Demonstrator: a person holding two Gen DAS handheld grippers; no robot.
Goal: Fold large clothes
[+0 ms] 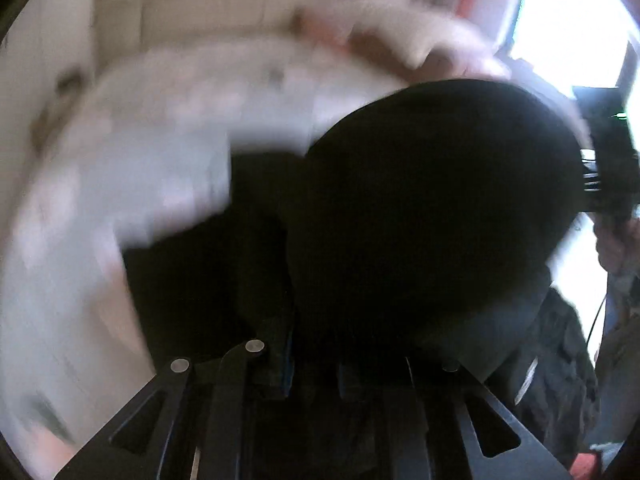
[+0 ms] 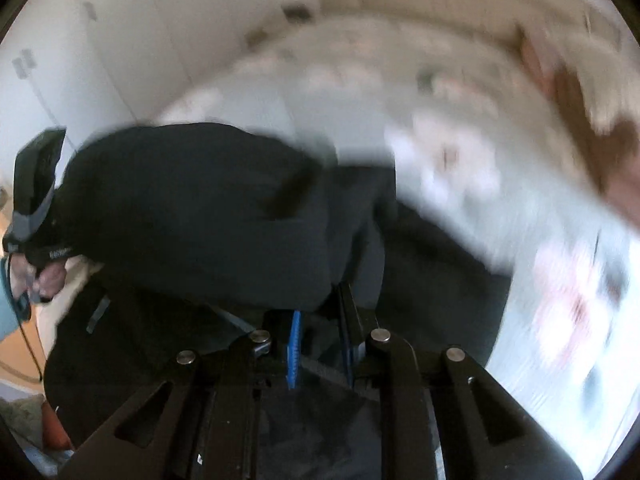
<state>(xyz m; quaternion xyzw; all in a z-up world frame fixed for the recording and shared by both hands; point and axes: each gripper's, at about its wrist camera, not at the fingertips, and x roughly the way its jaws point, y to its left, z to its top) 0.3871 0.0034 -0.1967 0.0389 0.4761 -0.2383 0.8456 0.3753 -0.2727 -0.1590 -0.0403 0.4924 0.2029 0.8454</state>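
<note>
A large black garment (image 1: pixel 420 208) hangs lifted and billowing above a bed with a pale flowered cover (image 1: pixel 132 168). My left gripper (image 1: pixel 320 364) is shut on the garment's edge; the cloth hides its fingertips. In the right wrist view the same black garment (image 2: pixel 192 216) fills the left and middle. My right gripper (image 2: pixel 320 344) is shut on it, cloth pinched between its blue pads (image 2: pixel 294 344). The left gripper body (image 2: pixel 34 196) and the hand holding it show at the far left. The right gripper body (image 1: pixel 608 160) shows at the right of the left wrist view. Both views are blurred by motion.
The bed cover (image 2: pixel 460 168) spreads under and beyond the garment. A white wall (image 2: pixel 140 40) stands behind the bed. A bright window (image 1: pixel 572 32) lies at the upper right. A brown headboard or pillow (image 2: pixel 580 120) is at the far right.
</note>
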